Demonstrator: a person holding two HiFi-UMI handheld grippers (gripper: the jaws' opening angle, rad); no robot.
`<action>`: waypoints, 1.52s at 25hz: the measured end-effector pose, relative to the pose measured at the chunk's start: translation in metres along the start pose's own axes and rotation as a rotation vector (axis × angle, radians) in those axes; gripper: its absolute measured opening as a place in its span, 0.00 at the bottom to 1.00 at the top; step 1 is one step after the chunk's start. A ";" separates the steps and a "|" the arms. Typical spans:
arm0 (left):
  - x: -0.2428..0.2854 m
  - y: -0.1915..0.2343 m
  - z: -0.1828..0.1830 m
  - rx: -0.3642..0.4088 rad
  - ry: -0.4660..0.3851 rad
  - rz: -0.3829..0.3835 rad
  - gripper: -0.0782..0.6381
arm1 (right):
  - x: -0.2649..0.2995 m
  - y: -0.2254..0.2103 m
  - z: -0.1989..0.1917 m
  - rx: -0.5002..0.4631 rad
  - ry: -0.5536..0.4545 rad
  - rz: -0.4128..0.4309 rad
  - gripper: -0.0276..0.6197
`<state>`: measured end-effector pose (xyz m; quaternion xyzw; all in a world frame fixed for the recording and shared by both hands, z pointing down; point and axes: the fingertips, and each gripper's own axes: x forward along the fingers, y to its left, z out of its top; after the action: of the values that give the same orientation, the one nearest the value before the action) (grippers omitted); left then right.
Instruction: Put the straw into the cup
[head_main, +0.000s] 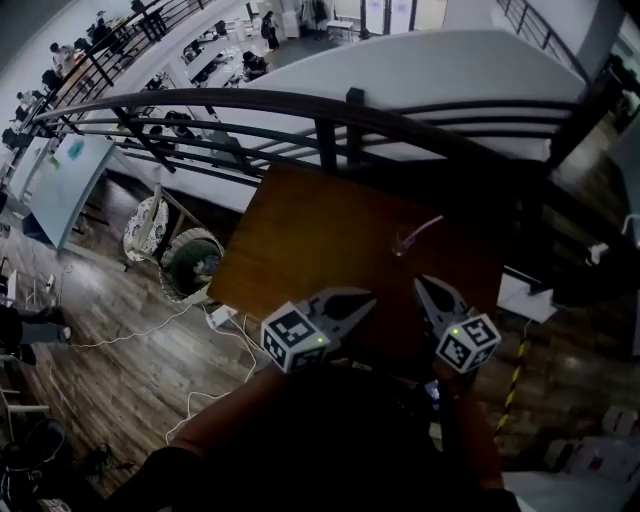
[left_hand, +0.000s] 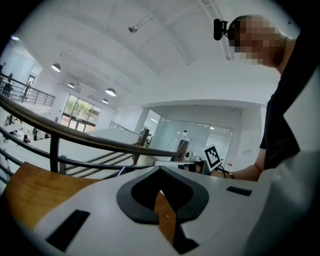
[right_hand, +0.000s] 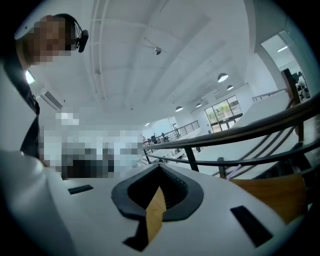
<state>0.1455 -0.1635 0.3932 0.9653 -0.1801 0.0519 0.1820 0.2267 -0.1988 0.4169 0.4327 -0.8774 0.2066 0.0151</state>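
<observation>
1. The cup (head_main: 401, 243) stands on the brown counter (head_main: 300, 225), right of the middle and clear of all its edges.
2. The straw (head_main: 426, 227) shows as a pale line rising from the cup and leaning up to the right. It appears to sit in the cup. The cup is small and see-through in the head view, so I cannot tell how deep the straw goes.
3. The left tool (head_main: 366, 297) has its tips together and holds nothing. Its own view shows only counter wood through the gap behind the tips.
4. The right tool (head_main: 421, 284) is also closed and empty. In its own view the straw (right_hand: 234, 171) is a pale sliver ahead and to the right, well apart from the jaws.
5. Both tools hang over the near part of the counter, short of the cup. Neither touches the cup or the straw.
6. Judging by this, the task looks done. At most, what is left is checking that the straw rests steady and drawing the tools away.
7. The far edge of the counter runs just under a dark railing (head_main: 330, 110), and beyond that is a drop to a lower floor. A push away from the person would send the cup toward that side.
8. The counter between the tools and the cup is bare. The left edge runs on a slant, with a power strip (head_main: 220, 317) on the floor beside it. There is open room toward the person for pulling back.
</observation>
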 end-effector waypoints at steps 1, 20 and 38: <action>-0.005 -0.002 -0.003 -0.003 0.003 -0.014 0.12 | 0.000 0.010 0.001 0.003 -0.006 0.007 0.06; -0.178 0.023 -0.061 -0.005 0.057 -0.119 0.12 | 0.062 0.191 -0.063 0.012 -0.060 -0.066 0.06; -0.157 -0.076 -0.042 0.037 -0.023 -0.143 0.12 | -0.061 0.200 -0.061 -0.031 -0.039 -0.148 0.06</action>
<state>0.0259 -0.0301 0.3810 0.9794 -0.1120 0.0312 0.1652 0.1028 -0.0223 0.3901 0.4998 -0.8464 0.1827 0.0200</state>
